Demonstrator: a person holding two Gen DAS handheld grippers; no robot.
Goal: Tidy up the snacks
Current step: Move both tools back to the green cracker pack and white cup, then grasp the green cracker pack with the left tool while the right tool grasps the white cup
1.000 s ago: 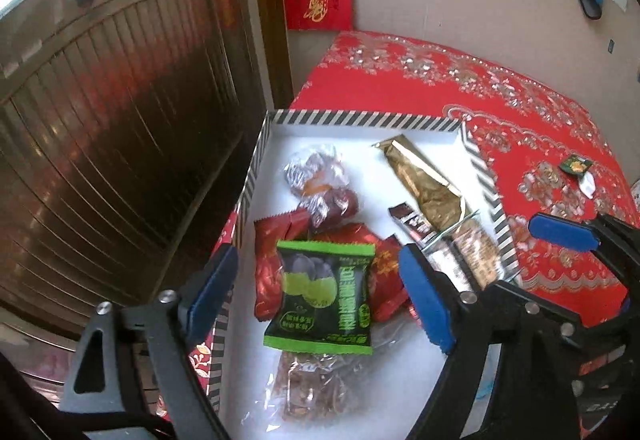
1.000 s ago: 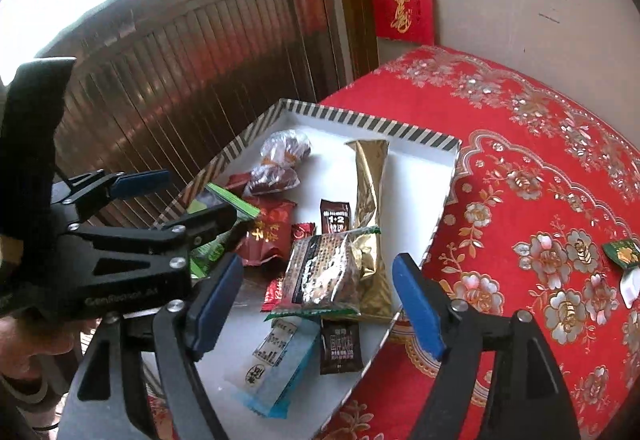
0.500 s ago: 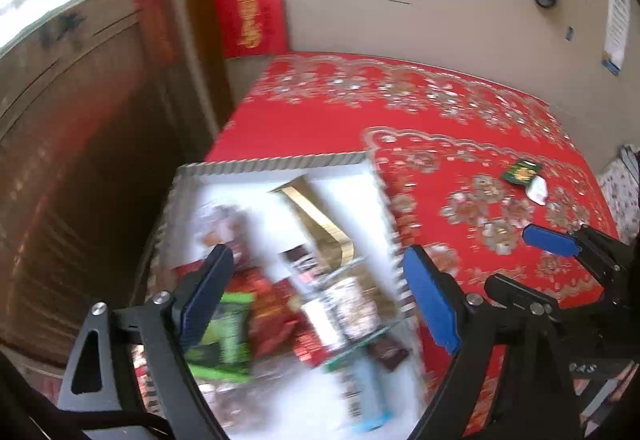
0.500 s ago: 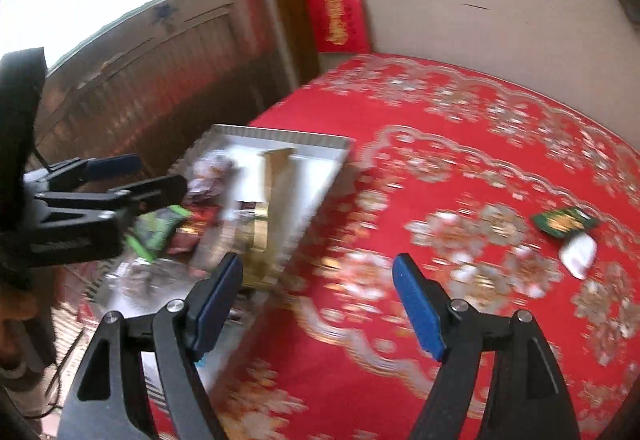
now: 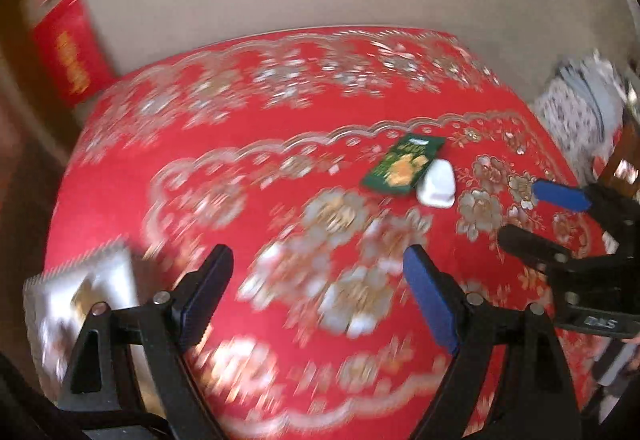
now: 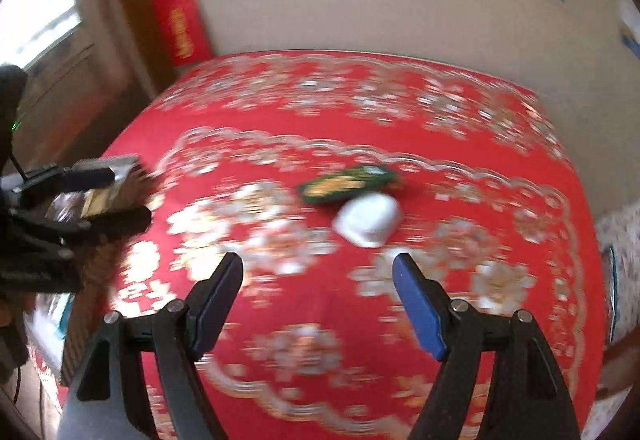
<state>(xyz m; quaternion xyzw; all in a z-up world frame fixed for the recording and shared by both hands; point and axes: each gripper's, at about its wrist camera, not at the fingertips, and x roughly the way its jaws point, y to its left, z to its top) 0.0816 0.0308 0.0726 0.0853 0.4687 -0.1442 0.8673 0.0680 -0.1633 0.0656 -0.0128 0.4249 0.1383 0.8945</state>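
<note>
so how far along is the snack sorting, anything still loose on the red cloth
Mostly done, it seems: the white striped-edge tray at the table's edge already holds several snacks, though blur hides which. Nothing is in hand: the left gripper and the right gripper are both open and empty. Left to collect: the dark green snack packet and the small white packet beside it, lying on the red floral tablecloth.

Left gripper (image 5: 318, 276) tilted downward, jaws wide apart, nothing between them; right gripper (image 6: 318, 286) likewise angled down, jaws apart, empty
</note>
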